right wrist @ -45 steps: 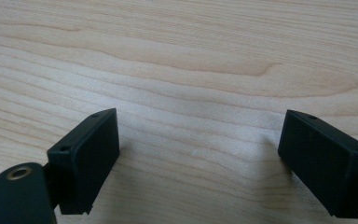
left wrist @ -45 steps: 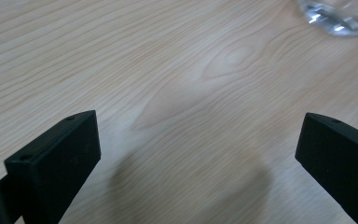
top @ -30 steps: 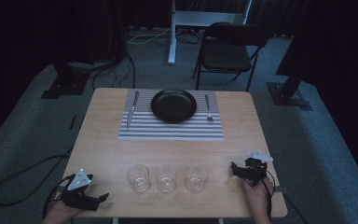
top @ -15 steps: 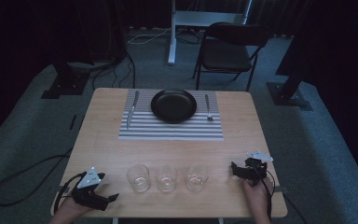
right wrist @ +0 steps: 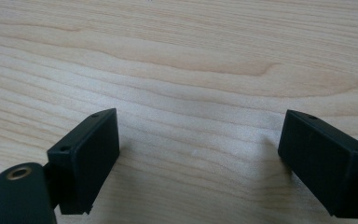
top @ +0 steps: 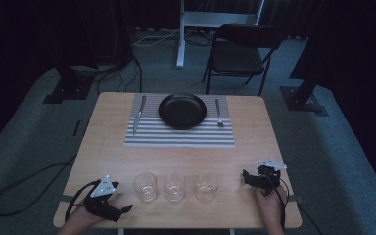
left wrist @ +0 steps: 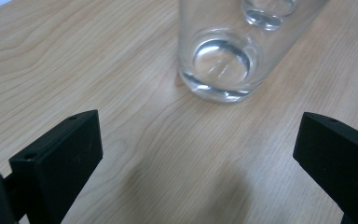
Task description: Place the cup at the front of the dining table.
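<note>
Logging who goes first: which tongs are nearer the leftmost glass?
Left. The left tongs sit open just beside the leftmost glass; the right tongs rest beyond all three glasses.

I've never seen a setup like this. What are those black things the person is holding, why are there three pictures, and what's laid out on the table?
A person sits at a light wooden table holding a hand-held black clamp tool in each hand: the left gripper and the right gripper. The wide picture comes from a camera overhead. The two close-ups come from cameras riding on each gripper, looking out between its two black jaws. On the table stand three clear drinking glasses in a row; farther back lies a grey striped placemat with a round black plate, a metal knife and a metal fork. Both pairs of jaws are spread open and hold nothing. The left gripper points at the nearest glass.
</note>
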The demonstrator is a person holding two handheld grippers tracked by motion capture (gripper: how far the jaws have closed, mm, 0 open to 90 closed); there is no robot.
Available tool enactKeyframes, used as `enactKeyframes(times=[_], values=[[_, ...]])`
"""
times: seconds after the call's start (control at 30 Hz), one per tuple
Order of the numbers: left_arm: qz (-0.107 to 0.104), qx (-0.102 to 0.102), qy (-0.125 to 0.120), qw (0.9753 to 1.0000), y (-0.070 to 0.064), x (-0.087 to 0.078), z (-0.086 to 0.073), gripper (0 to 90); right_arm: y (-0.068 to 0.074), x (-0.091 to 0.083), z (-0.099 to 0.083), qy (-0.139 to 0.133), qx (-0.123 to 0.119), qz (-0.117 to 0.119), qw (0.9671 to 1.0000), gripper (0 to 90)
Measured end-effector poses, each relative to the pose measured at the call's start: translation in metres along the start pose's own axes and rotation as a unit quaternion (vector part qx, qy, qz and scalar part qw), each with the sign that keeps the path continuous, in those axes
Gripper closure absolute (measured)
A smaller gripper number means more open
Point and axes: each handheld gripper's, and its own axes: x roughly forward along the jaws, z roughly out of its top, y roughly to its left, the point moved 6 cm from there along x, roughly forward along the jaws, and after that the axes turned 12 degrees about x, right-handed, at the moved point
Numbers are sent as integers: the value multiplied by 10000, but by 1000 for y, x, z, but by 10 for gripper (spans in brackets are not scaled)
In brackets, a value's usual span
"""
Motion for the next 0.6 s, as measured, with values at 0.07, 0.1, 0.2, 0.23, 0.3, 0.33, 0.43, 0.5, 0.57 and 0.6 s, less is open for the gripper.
enactKeyframes(times=[0.07, 0.1, 0.2, 0.23, 0.3, 0.33, 0.43, 0.5, 0.57, 0.6], values=[[-42, 20, -26, 10000, -1, 3, 3, 16, 0, 0, 0, 0, -1, 0, 10000, 119], [-54, 44, -15, 10000, -2, 4, 4, 16, 0, 0, 0, 0, -2, 0, 10000, 119], [-135, 57, -58, 9999, -5, 8, 9, 16, 0, 0, 0, 0, 0, 0, 10000, 119], [-134, 95, -53, 9999, -5, 9, 10, 16, 0, 0, 0, 0, -1, 0, 10000, 119], [-175, 106, -71, 9998, -7, 12, 13, 16, 0, 0, 0, 0, -1, 0, 10000, 119], [-181, 121, -75, 9997, -7, 13, 14, 16, 0, 0, 0, 0, -1, 0, 10000, 119], [-210, 129, -118, 9996, -8, 16, 19, 16, 0, 0, 0, 0, 0, 0, 10000, 119], [-215, 148, -141, 9996, -8, 18, 21, 16, 0, 0, 0, 0, -1, 0, 10000, 119], [-232, 152, -157, 9995, -8, 20, 24, 16, 0, 0, 0, 0, 0, 0, 10000, 119], [-232, 152, -157, 9995, -8, 20, 24, 16, 0, 0, 0, 0, 0, 0, 10000, 119]])
